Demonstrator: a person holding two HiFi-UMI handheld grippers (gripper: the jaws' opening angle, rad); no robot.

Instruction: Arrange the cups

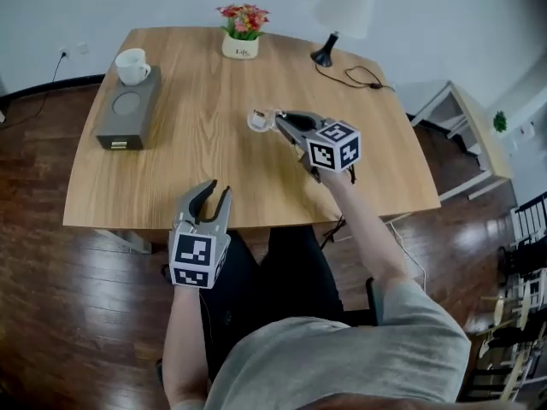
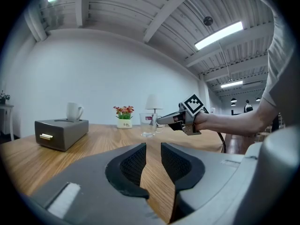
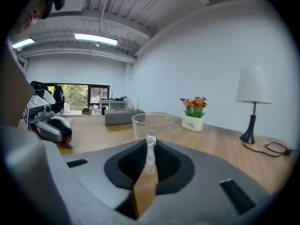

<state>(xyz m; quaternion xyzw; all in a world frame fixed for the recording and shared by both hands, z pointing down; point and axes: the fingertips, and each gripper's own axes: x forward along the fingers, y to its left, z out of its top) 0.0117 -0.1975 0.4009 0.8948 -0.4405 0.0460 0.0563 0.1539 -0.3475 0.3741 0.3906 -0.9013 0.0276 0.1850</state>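
Observation:
A clear glass cup [image 1: 259,120] with a handle is over the middle of the wooden table [image 1: 222,173]. My right gripper [image 1: 278,120] is shut on its handle; in the right gripper view the handle [image 3: 150,153] stands pinched between the pads, with the cup's bowl [image 3: 151,121] just beyond. The left gripper view shows the cup [image 2: 148,124] low over the table; whether it rests on the wood I cannot tell. A white mug [image 1: 132,66] stands on a grey box [image 1: 128,109] at the far left. My left gripper [image 1: 211,193] hovers at the table's front edge, open and holding nothing.
A small pot of flowers [image 1: 242,32] stands at the back edge. A white lamp [image 1: 340,20] with a black base and trailing cable stands at the back right. Bare wood lies between the grey box and the glass cup. Dark wooden floor surrounds the table.

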